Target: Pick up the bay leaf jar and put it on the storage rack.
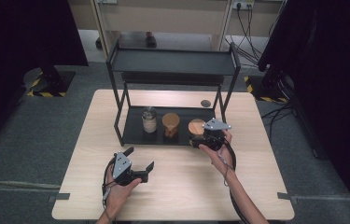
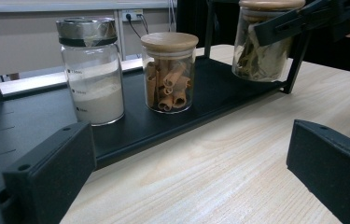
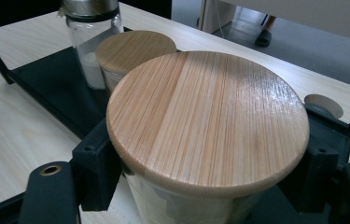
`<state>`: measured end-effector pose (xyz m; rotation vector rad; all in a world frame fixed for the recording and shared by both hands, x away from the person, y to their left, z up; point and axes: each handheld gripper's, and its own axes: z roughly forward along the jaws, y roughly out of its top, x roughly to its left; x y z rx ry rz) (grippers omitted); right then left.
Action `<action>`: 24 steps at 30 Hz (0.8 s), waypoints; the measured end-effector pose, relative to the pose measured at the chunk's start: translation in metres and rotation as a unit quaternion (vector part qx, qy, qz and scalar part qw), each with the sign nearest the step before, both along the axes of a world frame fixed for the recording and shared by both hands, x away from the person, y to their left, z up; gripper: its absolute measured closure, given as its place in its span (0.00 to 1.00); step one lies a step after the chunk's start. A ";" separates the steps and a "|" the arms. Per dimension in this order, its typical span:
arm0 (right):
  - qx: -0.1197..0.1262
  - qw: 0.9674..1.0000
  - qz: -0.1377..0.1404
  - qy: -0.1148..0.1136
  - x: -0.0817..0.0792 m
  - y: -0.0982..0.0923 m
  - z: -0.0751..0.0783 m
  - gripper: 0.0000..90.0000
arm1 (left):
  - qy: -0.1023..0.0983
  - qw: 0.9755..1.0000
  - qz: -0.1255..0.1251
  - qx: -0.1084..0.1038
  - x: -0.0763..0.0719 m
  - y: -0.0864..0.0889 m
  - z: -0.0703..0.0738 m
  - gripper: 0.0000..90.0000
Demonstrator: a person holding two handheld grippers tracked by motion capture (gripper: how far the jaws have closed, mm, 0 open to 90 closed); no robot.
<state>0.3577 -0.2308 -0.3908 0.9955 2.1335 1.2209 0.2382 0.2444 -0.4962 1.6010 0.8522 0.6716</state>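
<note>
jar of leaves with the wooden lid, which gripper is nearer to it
Right. The right gripper is closed around the jar of leaves just under its wooden lid, at the right end of the rack's tray. The left gripper is open over the bare table, apart from the jar.

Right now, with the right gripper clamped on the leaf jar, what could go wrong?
The right gripper grips the leaf jar just under its wooden lid, so smooth glass might slip. The cinnamon jar stands close beside it and could be knocked. The rack post rises nearby and could catch the jar.
</note>
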 end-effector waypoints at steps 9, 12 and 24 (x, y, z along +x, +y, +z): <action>-0.004 1.000 -0.012 0.005 0.013 0.008 -0.005 0.29 | -0.001 1.000 0.000 0.000 0.000 0.000 0.000 0.01; -0.003 1.000 -0.016 0.006 0.017 0.010 -0.007 0.29 | -0.001 1.000 -0.001 0.001 0.000 0.000 0.000 0.01; -0.008 0.999 -0.030 0.006 0.030 0.019 -0.014 0.29 | -0.002 1.000 -0.001 0.001 0.000 0.000 0.000 0.01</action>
